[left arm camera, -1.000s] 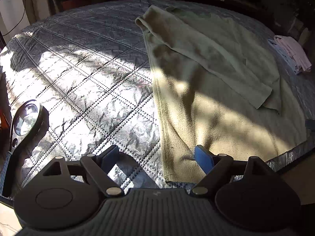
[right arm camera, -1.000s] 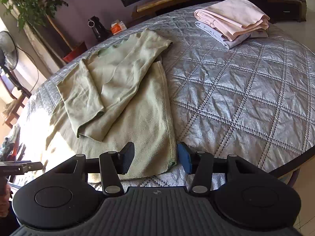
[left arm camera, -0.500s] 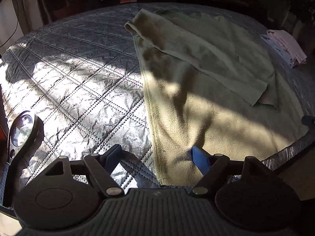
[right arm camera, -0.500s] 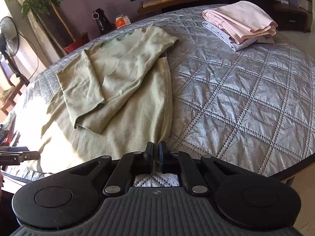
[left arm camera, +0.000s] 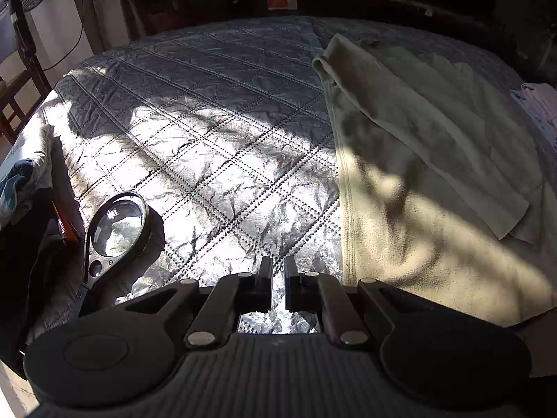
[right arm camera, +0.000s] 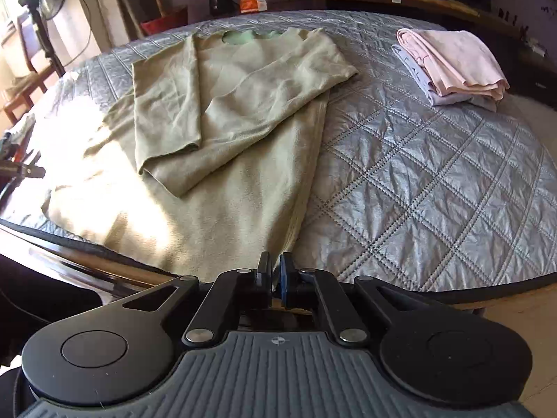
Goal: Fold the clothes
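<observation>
Left wrist view: the left gripper point(left arm camera: 277, 278), lower centre, has just been closing. It is now narrow, with only quilted cover point(left arm camera: 209, 139) showing in the slit. The green garment point(left arm camera: 417, 181) lies just right of it, apparently missed. Right wrist view: the right gripper point(right arm camera: 275, 275) has just eased open slightly. It still pinches the garment's point(right arm camera: 226, 132) lower hem corner, probably to carry that corner over for the fold.

**Harsh sun, deep shadows, heavy fisheye**

We're getting hard sunlight coming in from the left, blowing out the near-left part of the green garment point(right arm camera: 222, 160) and glaring off the silver quilted cover point(left arm camera: 216, 160). In the left wrist view we're losing the whole background to near-black, with blotchy shadows falling across the fabric. Both lenses are bending the edges strongly. We're seeing things sharp enough overall.
</observation>
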`<state>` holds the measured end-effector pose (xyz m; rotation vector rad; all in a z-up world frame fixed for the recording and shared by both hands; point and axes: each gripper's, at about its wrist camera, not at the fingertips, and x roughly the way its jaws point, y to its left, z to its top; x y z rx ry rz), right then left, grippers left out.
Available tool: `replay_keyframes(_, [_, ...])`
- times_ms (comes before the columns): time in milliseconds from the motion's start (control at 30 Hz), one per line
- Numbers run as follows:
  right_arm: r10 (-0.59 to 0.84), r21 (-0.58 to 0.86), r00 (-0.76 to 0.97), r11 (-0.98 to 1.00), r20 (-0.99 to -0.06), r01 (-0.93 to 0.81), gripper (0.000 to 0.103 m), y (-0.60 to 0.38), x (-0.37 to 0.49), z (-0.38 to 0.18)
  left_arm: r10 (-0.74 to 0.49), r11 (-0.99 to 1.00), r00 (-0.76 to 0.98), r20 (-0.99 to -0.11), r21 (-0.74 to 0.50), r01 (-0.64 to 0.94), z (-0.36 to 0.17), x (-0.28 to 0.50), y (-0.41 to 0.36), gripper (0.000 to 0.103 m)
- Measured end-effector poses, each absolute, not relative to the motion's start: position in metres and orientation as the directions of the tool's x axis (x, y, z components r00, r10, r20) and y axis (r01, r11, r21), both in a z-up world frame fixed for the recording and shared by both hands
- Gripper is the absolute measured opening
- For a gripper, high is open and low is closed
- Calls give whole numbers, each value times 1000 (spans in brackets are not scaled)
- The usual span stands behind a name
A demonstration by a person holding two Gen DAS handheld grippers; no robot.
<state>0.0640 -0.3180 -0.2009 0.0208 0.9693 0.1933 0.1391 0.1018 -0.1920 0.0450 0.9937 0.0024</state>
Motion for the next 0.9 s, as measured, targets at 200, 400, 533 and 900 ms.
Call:
replay_keyframes(200, [155, -93, 692, 947, -705, -307, 35, -277, 65, -163, -42, 959, 626, -778, 144, 244, -169, 140, 53, 22])
replay_keyframes(400, [247, -160, 623, 837, -742, -523, 34, -201, 100, -184, -143, 949, 581, -801, 55, 309, -179, 151, 16, 30])
replay_keyframes(533, [268, -161, 571, 791, -776, -591, 35, -174, 109, -206, -192, 951, 548, -814, -16, 309, -188, 166, 6, 35])
replay_keyframes(900, [396, -37, 577, 802, -714, -597, 0, -168, 100, -200, -206, 974, 570, -796, -109, 199, -192, 179, 29, 38])
